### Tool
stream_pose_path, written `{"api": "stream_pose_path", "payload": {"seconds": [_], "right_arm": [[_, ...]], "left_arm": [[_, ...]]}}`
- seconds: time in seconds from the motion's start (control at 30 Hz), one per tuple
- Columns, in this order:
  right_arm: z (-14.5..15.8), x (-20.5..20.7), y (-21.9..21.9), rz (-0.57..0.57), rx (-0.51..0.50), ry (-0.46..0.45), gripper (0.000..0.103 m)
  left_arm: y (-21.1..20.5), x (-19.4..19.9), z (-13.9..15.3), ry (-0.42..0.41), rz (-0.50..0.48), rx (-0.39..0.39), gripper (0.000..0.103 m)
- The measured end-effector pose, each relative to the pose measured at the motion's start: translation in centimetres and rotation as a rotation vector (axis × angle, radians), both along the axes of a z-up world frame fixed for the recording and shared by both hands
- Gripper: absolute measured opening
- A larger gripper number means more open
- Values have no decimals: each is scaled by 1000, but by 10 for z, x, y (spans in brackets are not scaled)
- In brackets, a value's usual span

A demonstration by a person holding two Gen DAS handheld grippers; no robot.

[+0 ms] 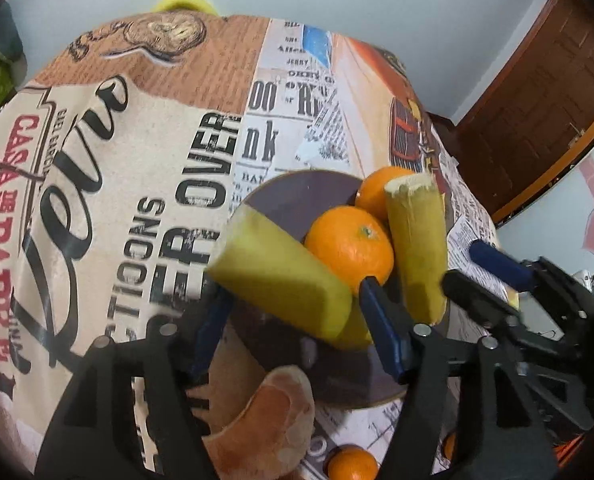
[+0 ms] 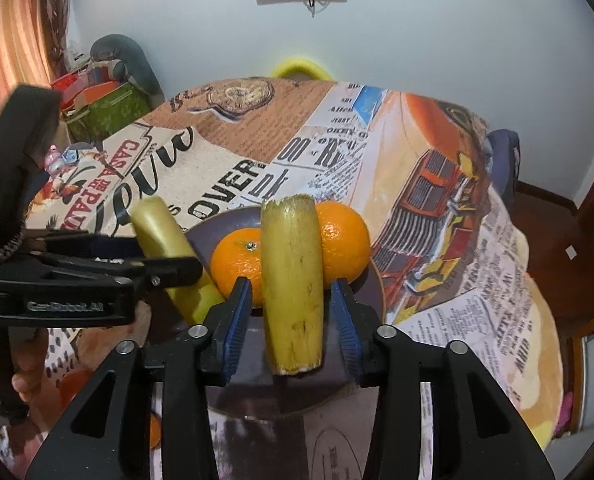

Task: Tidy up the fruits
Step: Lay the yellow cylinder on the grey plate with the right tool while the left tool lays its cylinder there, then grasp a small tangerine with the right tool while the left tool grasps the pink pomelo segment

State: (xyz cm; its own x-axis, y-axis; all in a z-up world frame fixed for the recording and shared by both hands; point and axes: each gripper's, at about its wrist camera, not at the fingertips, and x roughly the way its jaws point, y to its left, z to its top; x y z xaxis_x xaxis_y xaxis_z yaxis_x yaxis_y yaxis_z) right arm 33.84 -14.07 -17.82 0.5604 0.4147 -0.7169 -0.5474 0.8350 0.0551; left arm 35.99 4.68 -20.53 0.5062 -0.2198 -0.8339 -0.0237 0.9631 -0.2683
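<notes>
A dark round plate (image 2: 213, 228) on the printed tablecloth holds two oranges (image 2: 237, 264) (image 2: 343, 240). My right gripper (image 2: 291, 320) is open, and an upright yellow banana piece (image 2: 293, 280) stands between its blue pads with a small gap on each side. In the left wrist view that piece (image 1: 417, 248) leans on the oranges (image 1: 349, 248), with the right gripper (image 1: 463, 266) beside it. My left gripper (image 1: 295, 292) is open around a second banana piece (image 1: 277, 276) that lies tilted over the plate's (image 1: 297, 196) left rim. From the right wrist view the left gripper (image 2: 177, 264) comes in from the left.
A small orange (image 1: 351, 464) and a tan rounded object (image 1: 269, 420) lie on the cloth in front of the plate. A hand (image 2: 29, 380) grips the left tool. The table drops off at the right edge (image 2: 537, 280). A yellow chair back (image 2: 301, 68) stands behind.
</notes>
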Motion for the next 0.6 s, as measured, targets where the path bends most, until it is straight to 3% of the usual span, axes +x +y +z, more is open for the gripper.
{"api": "stream_pose_path", "payload": {"seconds": [0.6], "right_arm": [[47,-71,-24,-39,12,-91,42]], "left_arm": [[-8,-89,81,-198,1,131,66]]}}
